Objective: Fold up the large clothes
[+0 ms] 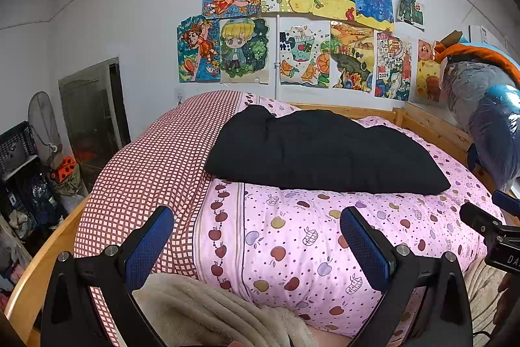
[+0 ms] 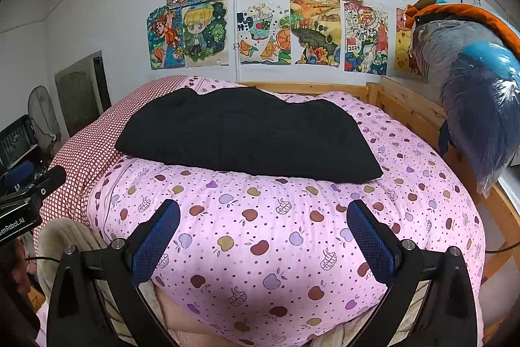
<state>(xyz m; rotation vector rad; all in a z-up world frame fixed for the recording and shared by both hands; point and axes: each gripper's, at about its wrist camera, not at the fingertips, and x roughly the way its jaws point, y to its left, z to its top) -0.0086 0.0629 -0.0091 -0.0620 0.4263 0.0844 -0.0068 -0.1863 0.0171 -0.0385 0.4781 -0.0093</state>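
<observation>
A black garment (image 1: 321, 152) lies folded into a wide flat bundle on the pink apple-print quilt (image 1: 292, 236), toward the far side of the bed; it also shows in the right wrist view (image 2: 247, 135) on the quilt (image 2: 260, 233). My left gripper (image 1: 256, 241) is open and empty, held above the quilt's near edge, short of the garment. My right gripper (image 2: 263, 236) is open and empty, likewise above the near quilt, apart from the garment. The right gripper's body shows at the right edge of the left view (image 1: 490, 230), the left one's at the left edge of the right view (image 2: 29, 200).
A red checked quilt (image 1: 146, 171) lies left of the pink one. A beige fleece blanket (image 1: 201, 311) lies at the near edge. The wooden bed frame (image 1: 432, 126) runs behind and right, with a plastic-wrapped bundle (image 1: 487, 119) at right. Crates and a fan (image 1: 42, 126) stand left.
</observation>
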